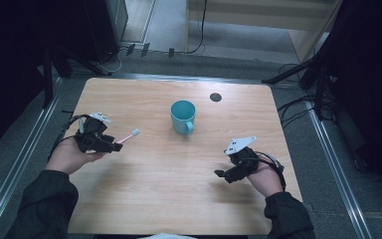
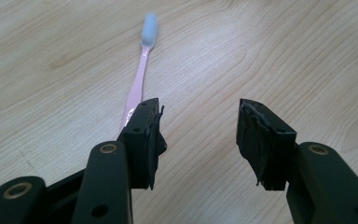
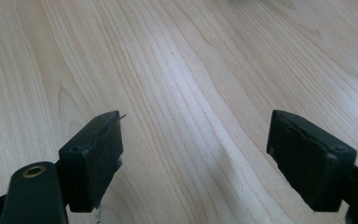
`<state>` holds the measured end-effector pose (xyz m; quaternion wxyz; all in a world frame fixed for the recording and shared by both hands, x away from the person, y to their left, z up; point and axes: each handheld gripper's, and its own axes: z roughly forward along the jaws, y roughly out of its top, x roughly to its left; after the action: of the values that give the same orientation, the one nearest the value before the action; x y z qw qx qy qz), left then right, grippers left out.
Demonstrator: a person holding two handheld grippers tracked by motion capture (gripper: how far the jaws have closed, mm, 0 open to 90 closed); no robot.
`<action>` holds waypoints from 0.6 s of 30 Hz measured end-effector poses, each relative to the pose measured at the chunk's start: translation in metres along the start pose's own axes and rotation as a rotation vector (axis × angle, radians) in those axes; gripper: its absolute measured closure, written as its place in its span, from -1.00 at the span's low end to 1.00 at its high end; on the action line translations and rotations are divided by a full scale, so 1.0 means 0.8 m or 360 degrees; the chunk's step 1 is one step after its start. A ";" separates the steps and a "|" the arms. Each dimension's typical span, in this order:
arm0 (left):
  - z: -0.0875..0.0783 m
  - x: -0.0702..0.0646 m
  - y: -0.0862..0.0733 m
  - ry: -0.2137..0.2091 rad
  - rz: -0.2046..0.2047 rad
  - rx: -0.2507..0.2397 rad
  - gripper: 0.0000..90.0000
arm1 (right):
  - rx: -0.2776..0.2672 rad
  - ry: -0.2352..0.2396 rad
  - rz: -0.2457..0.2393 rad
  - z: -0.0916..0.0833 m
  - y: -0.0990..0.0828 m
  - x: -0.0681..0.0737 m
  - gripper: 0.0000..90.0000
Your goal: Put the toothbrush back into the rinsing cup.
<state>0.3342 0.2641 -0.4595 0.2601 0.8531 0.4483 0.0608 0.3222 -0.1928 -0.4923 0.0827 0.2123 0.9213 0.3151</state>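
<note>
The pink toothbrush (image 2: 139, 79) lies flat on the wooden table (image 1: 159, 199), left of the teal mug (image 1: 183, 117), its white bristle end pointing toward the mug. The left gripper (image 2: 199, 128) sits at the handle end with its jaws spread and holding nothing; in the left gripper view the handle runs under and outside one jaw rather than between the two (so no grasp is set up yet). The right gripper (image 1: 220, 173) hovers over bare wood, well apart from both things, jaws wide and empty. The step in hand looks like the pick-up of the toothbrush. Next, the left gripper likely needs to shift sideways until the handle sits between its jaws, then close.
</note>
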 end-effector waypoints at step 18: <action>0.009 0.031 0.031 -0.0008 -0.0077 0.0132 0.13 | 0.0044 0.0008 -0.0037 0.004 -0.001 0.000 -0.61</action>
<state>0.3693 0.2693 -0.4566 0.2271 0.8521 0.4703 0.0338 0.3227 -0.1917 -0.4956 0.0812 0.2018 0.9282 0.3020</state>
